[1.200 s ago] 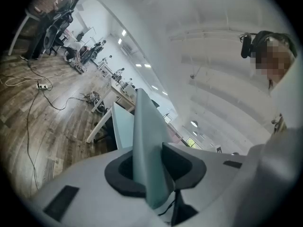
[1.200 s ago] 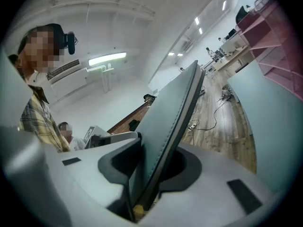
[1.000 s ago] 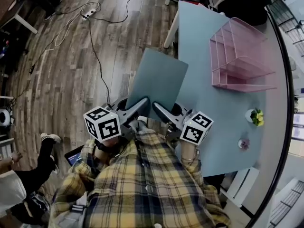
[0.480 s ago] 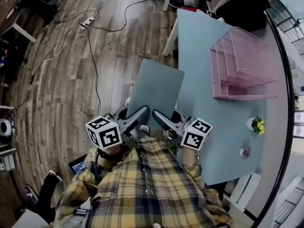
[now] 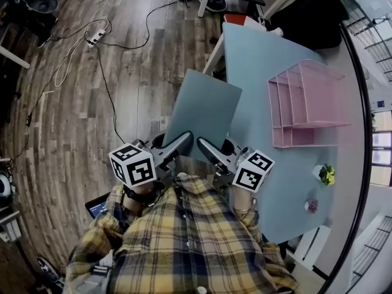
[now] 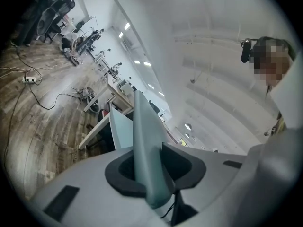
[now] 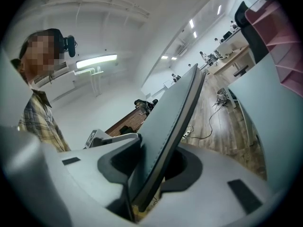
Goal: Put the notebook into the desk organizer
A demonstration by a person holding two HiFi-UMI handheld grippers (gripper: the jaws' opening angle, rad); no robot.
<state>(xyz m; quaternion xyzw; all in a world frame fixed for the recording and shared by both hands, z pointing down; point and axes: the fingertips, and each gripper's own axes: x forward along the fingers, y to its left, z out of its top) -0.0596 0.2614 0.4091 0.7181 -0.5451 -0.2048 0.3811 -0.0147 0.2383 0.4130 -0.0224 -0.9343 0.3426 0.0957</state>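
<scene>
A grey-blue notebook (image 5: pixel 204 112) is held flat in the air beside the table's left edge, in front of the person. My left gripper (image 5: pixel 185 138) is shut on its near edge at the left, my right gripper (image 5: pixel 203 143) is shut on the same edge at the right. In the left gripper view the notebook (image 6: pixel 144 150) stands edge-on between the dark pads. The right gripper view shows the notebook (image 7: pixel 175 122) clamped the same way. The pink wire desk organizer (image 5: pixel 304 105) stands on the light blue table (image 5: pixel 257 60), to the right of the notebook and apart from it.
A small potted plant (image 5: pixel 326 174) and a small pink object (image 5: pixel 312 206) sit near the table's right edge. Cables and a power strip (image 5: pixel 95 35) lie on the wooden floor at the left. A dark chair (image 5: pixel 306 14) stands beyond the table.
The notebook, held by both grippers, has shifted slightly forward and toward the table. The view has swung, so the organizer and table sit a little lower in the frame.
</scene>
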